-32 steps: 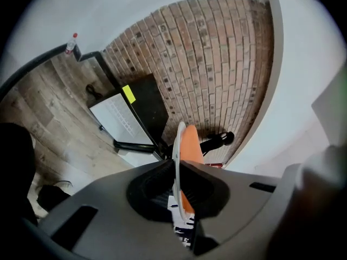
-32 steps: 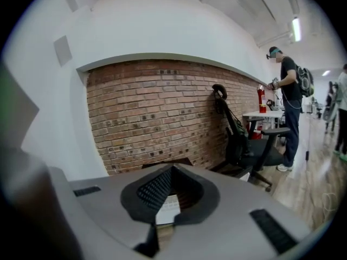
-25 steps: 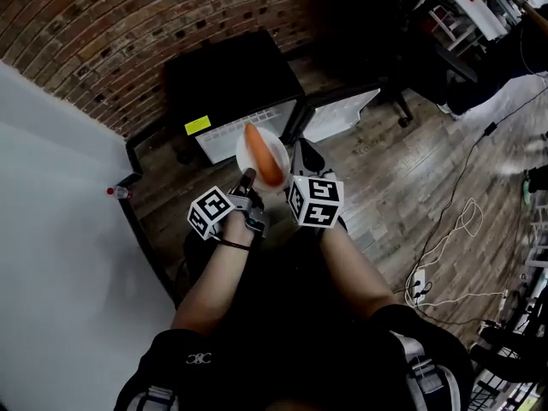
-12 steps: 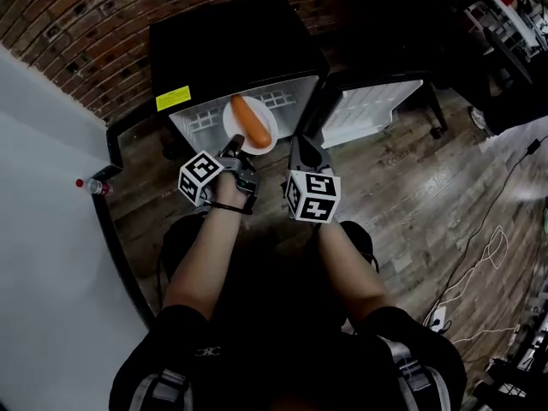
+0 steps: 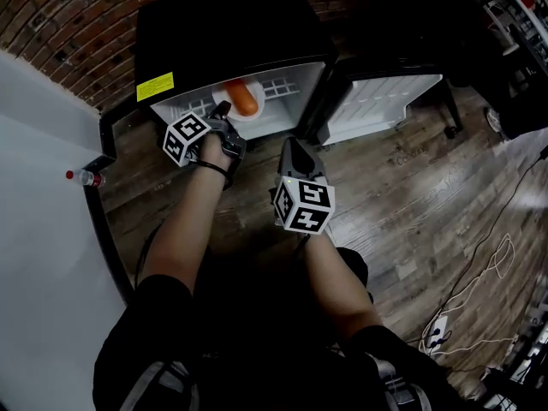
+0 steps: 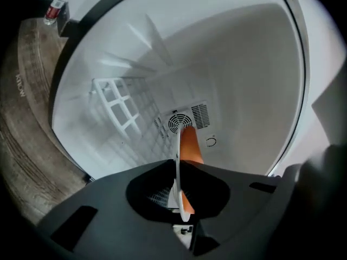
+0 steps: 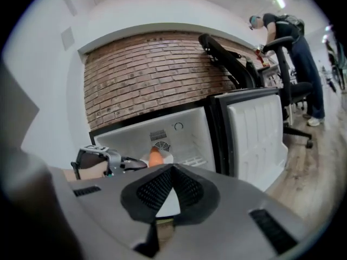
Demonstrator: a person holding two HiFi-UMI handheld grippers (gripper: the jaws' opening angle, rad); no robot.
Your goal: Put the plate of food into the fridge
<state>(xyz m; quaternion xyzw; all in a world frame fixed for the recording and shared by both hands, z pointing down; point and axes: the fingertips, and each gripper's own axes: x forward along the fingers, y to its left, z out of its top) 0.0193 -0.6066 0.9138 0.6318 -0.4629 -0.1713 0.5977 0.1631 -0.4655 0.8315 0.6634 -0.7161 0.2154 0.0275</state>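
Left tongs (image 6: 178, 168) pinch the plate (image 5: 250, 116) rim, carrot (image 5: 242, 98) aboard, inside the open fridge (image 5: 223, 32); right tongs (image 7: 172, 168) pressed together, empty.

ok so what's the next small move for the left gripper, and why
Probably ease the left gripper a little deeper and lower the plate toward the wire shelf. Its jaws are shut on the plate's rim, and the plate with the orange food sits only just inside the open fridge, seemingly not resting on anything.
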